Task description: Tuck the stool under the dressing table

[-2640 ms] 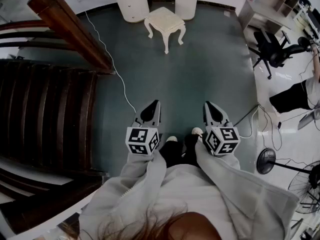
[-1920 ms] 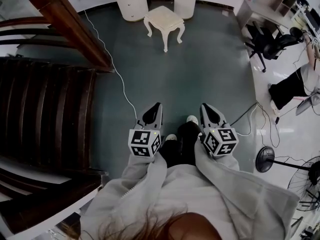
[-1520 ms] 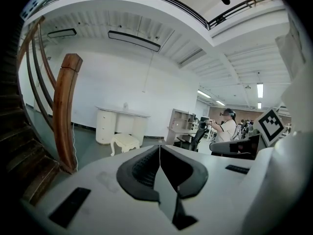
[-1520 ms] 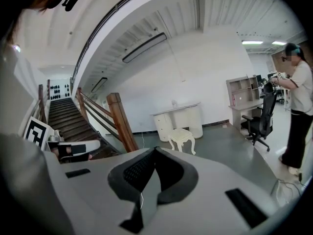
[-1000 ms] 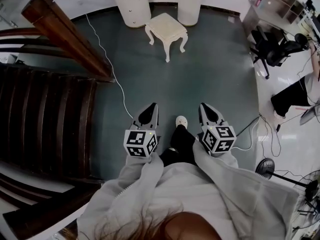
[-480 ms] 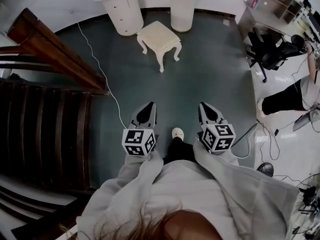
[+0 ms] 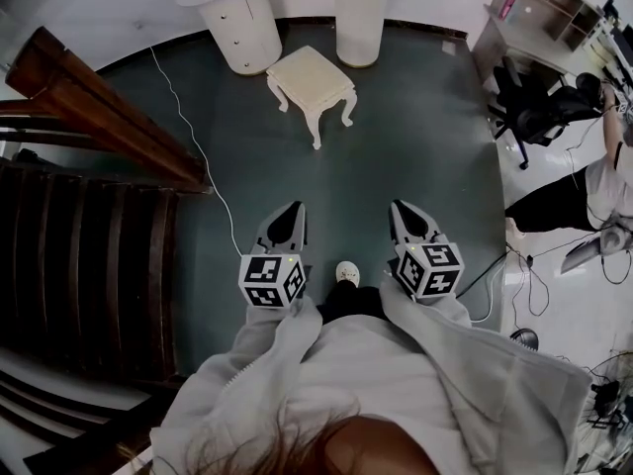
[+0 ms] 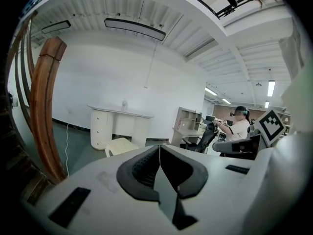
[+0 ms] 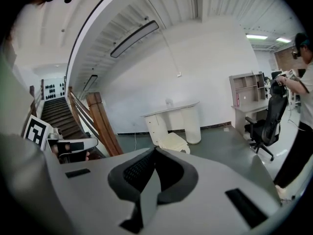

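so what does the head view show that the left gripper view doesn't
Head view only: the shoe, and the left gripper and right gripper from above. Left gripper view only: the ceiling lamp, and its own jaws shut on nothing. Both: the stool out in front of the dressing table, not tucked in, the white cable and the black chair.

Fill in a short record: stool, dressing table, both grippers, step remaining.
stool: cream, upright on the green floor, in front of the dressing table, not under it
dressing table: white, open gap beneath its top
left gripper: shut, empty, far from stool
right gripper: shut, empty, far from stool
remaining: reach stool, push it in
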